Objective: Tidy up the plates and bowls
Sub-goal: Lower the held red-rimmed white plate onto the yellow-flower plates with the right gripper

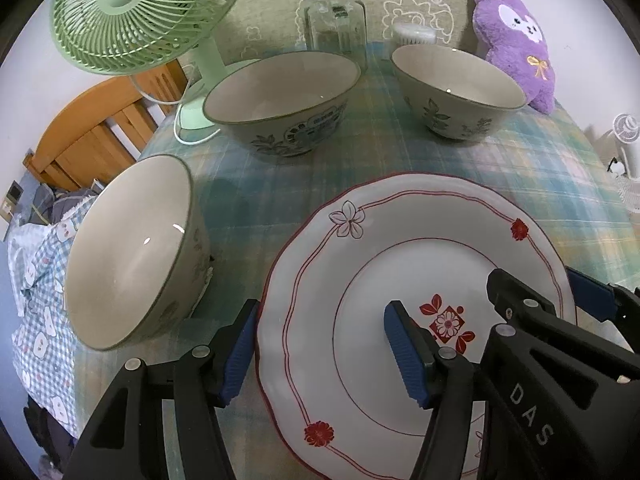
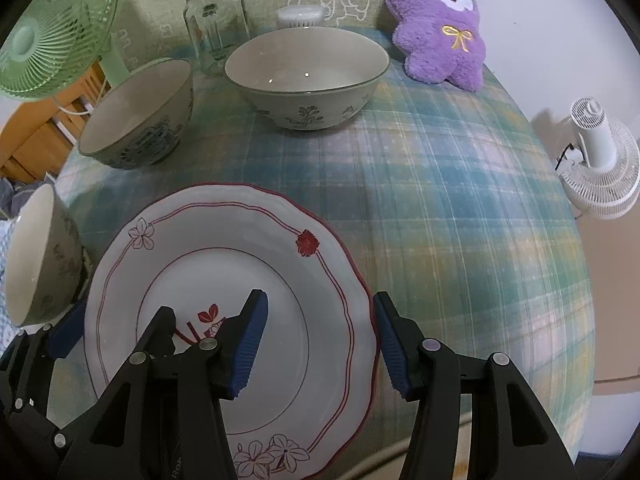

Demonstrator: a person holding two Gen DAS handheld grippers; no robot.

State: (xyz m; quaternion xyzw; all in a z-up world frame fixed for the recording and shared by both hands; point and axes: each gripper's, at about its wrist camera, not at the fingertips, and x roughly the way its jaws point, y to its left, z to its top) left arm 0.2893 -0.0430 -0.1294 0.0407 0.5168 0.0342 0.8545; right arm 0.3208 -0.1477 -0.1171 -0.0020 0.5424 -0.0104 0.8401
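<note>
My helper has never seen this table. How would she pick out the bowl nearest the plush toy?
Find the purple plush toy at the table's far corner. The bowl beside it is wide, with leafy sprigs. Unlike the deeper bowl nearby, it sits before a white brush.

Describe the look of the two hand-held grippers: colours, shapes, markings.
Both look alike. The left hand-held gripper has two matte black plastic fingers with triangular cut-outs and round silver pins at the joints. Each finger ends in a blue ribbed pad. The right hand-held gripper has the same build; seen from the left wrist camera, its body bears white letters "DAS". No cables, hands or sleeves are in view.
</note>
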